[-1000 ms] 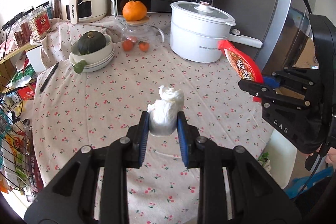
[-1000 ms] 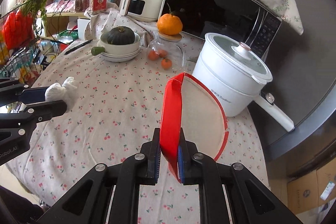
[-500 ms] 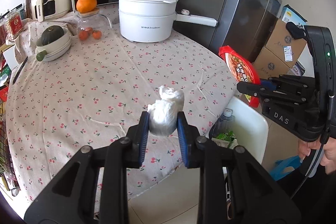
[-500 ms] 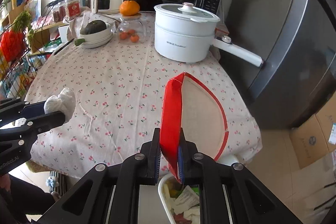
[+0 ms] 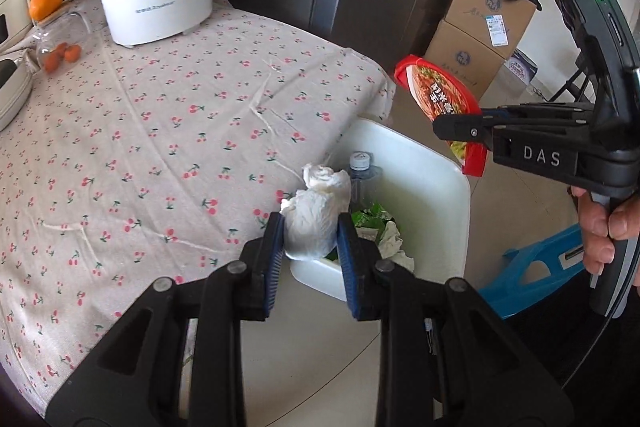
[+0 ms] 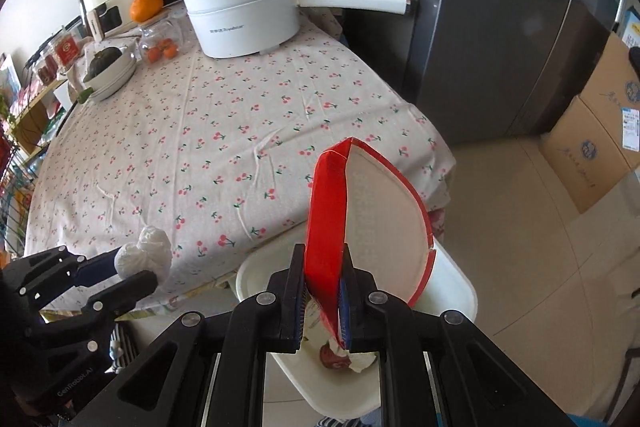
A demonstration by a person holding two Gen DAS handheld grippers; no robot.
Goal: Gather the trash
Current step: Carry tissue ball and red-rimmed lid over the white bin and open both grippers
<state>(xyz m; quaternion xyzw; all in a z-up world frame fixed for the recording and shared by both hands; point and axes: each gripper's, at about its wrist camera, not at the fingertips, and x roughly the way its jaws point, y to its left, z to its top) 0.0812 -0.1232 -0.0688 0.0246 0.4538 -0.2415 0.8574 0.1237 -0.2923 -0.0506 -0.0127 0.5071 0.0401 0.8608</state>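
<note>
Left tool pinching crumpled tissue wad, just short of white bin rim: released now, likely to land on the floor. Right tool clamped on folded red noodle lid above the bin; may catch on the rim. Versus a second ago: both tools off the worktop, bin below

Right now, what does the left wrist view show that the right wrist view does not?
Only left: the lid's printed face, a bottle in the bin, a hand. Only right: the lid's plain white underside, a squash in bowls. Both: tissue in the left gripper, right gripper, pot, bin.
</note>
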